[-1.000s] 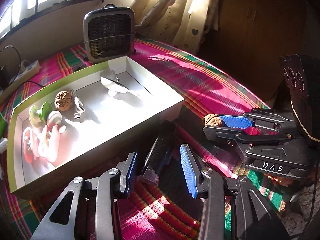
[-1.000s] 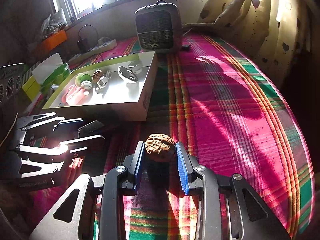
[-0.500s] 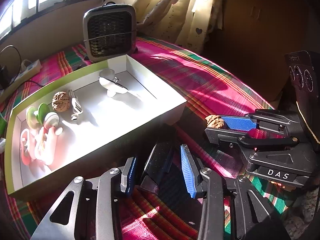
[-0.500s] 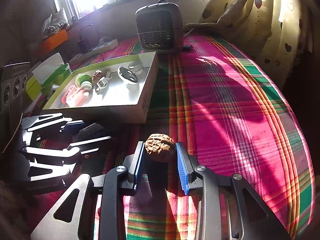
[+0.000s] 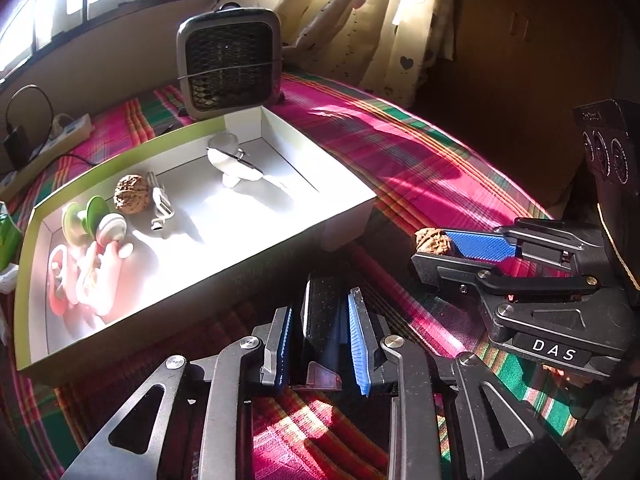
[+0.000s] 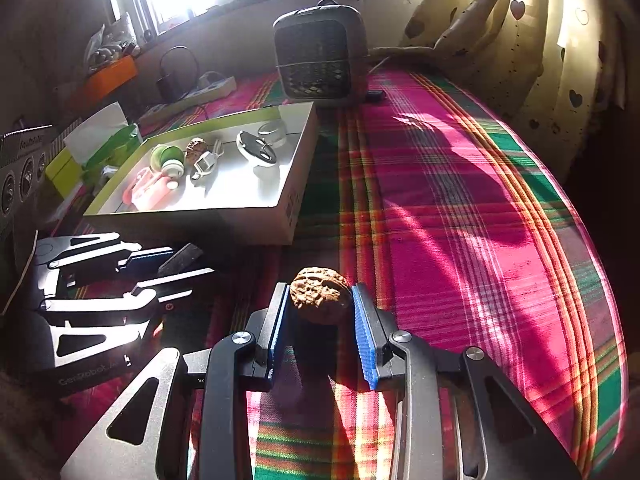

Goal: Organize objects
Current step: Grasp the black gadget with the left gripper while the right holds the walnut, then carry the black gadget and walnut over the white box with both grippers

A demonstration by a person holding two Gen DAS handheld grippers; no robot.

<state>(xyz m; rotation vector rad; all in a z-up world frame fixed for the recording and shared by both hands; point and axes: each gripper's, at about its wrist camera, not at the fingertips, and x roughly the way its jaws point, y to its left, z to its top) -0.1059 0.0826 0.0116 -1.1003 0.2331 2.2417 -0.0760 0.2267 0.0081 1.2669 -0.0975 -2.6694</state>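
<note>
A dark, flat, speckled block (image 5: 322, 312) lies on the plaid cloth just in front of the white box (image 5: 352, 208). My left gripper (image 5: 320, 304) is closing its jaws on it, and the blue pads meet the block's sides. From the right wrist view, the block (image 6: 180, 256) pokes out of the left gripper (image 6: 192, 266). My right gripper (image 6: 320, 290) is shut on a brown walnut (image 6: 320, 294), held just above the cloth to the right of the box. The left wrist view shows that walnut (image 5: 430, 240) at the tips of the right gripper (image 5: 436, 250).
The green-rimmed box (image 6: 296, 200) holds a second walnut (image 5: 132, 194), a white plug (image 5: 160, 204), a green and white piece (image 5: 92, 224), a pink item (image 5: 84, 276) and a white oval gadget (image 5: 232, 160). A grey heater (image 5: 230, 60) stands behind it. A power strip (image 5: 60, 132) lies at the far left.
The left gripper's jaws have drawn in from wide apart to the sides of the dark block. The right gripper and its walnut have not moved.
</note>
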